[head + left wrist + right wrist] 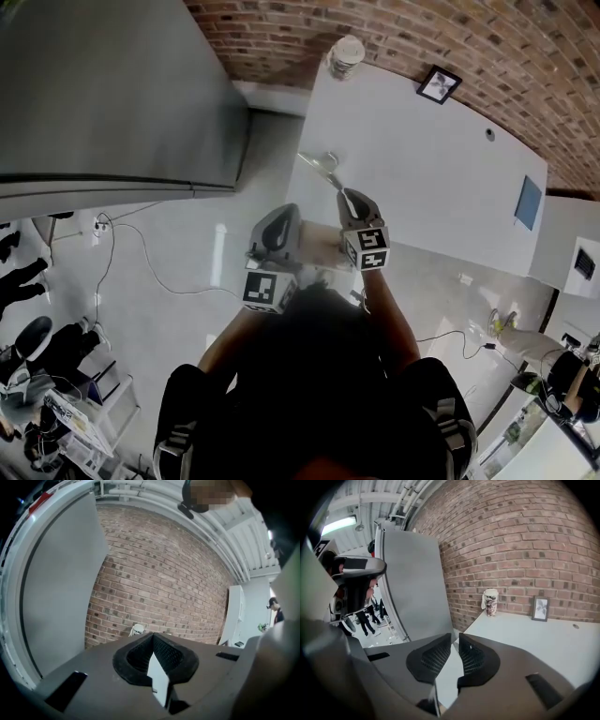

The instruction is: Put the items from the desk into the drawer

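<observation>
Left gripper (153, 637): closed, the pad tips meeting, with nothing between them. It is held level, beside the right one.
Right gripper (454, 639): all but closed, with a thin slit between the pads and nothing in it. It tilts down toward the desk.
Reason for hold: both are empty and close together at the near edge of the desk (422, 187). I judge this to be an approach, with no pick begun.
Shiny thing (322, 165): sits at the near desk corner, just ahead of the right gripper. It is too unclear to name.
Cup (346, 54): stands upright at the back corner by the brick wall, well apart from both grippers, probably parked there out of the way.
Frame (439, 84): stands along the same back edge, facing the room as for display.
Blue item (530, 202): lies flat near the far side edge.
Drawer: not seen in any view.
Cabinet (112, 84): tall and grey, beside the desk.
Count: two grippers, one cup, one frame, one blue item, one shiny thing. All items remain on the desk.
</observation>
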`<state>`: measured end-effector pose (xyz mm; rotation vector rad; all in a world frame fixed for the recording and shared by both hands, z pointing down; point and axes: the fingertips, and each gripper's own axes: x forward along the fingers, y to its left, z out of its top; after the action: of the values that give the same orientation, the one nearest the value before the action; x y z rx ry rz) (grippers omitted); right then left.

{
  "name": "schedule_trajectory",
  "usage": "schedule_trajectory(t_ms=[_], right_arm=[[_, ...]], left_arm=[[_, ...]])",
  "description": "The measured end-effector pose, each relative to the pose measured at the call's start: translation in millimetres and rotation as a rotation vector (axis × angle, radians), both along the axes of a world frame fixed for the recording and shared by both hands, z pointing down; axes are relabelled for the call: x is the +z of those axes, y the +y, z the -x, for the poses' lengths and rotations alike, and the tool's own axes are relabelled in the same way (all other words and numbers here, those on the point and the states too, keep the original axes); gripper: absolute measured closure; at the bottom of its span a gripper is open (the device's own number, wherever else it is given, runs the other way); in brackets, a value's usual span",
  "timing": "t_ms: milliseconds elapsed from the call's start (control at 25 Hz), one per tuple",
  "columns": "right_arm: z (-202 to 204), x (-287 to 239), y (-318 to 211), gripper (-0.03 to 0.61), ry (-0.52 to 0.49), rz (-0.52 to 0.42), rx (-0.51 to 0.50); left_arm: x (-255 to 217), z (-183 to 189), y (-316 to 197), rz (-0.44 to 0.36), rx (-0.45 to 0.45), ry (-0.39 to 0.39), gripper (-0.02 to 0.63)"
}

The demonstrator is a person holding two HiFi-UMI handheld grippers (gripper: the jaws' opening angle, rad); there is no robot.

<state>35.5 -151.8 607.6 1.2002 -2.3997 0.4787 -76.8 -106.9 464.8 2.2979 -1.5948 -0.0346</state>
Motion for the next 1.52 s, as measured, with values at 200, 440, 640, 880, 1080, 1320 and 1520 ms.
schedule_trajectory(t_ms=[200, 440, 640, 880, 1080, 1320, 1520], right_arm=[[5, 49, -25, 0.465, 0.032, 0.100, 0.019], [2, 103, -59, 0.442, 0.042, 0.201, 0.070], [8, 127, -82, 0.422, 0.069, 0.259, 0.066], [12, 159, -90, 0.422, 0.093, 0.323, 0.041], [17, 173, -90, 0.435, 0.089, 0.356, 0.024], [13, 178, -83, 0.481, 0.125, 0.367, 0.031], [13, 170, -68, 0.521, 0.135, 0.363, 0.018]], left_arm=[[13, 14, -13, 0.021, 0.012, -0.010, 0.614], [24, 28, -30, 0.056, 0.013, 0.006, 0.614], [29, 35, -39, 0.061, 0.012, 0.008, 0.614], [33, 47, -47, 0.080, 0.000, 0.012, 0.614], [37, 53, -50, 0.082, -0.007, 0.009, 0.614], [37, 55, -47, 0.081, -0.002, 0.009, 0.614], [31, 53, -39, 0.064, 0.000, 0.010, 0.614]])
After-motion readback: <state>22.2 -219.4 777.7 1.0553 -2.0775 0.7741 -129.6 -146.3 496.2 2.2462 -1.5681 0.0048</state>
